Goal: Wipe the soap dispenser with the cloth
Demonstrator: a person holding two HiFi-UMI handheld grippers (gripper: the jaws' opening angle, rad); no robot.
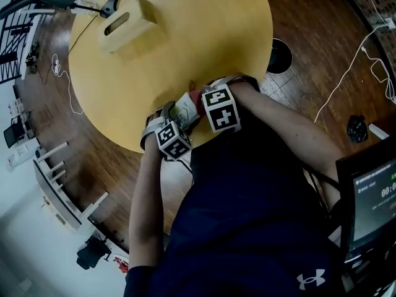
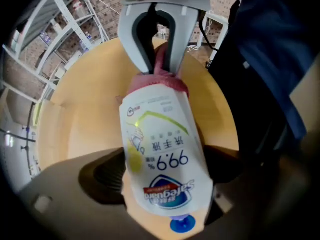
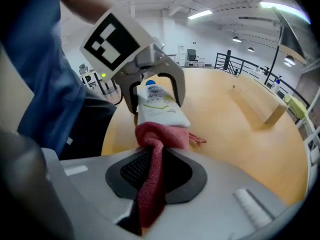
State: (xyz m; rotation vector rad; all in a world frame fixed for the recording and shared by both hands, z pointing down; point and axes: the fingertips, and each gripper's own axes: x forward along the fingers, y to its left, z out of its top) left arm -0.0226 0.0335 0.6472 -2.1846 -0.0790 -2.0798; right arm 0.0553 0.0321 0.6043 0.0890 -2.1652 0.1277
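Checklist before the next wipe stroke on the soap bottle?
1. Left tool clamped on soap bottle: ok.
2. Right tool clamped on red cloth: ok.
3. Cloth touching bottle: ok, bunched against its base end.
4. Bottle lifted off the table: cannot tell.
5. Wooden box out of the way: ok, across the table.
6. Label side already wiped: cannot tell.

The soap dispenser (image 2: 160, 149) is made of smooth, shiny white plastic, with a printed label. The cloth (image 3: 150, 184) is red, soft and fuzzy. The table (image 1: 204, 36) is made of smooth, pale wood. The floor (image 1: 322, 36) is laid with darker wood strips.
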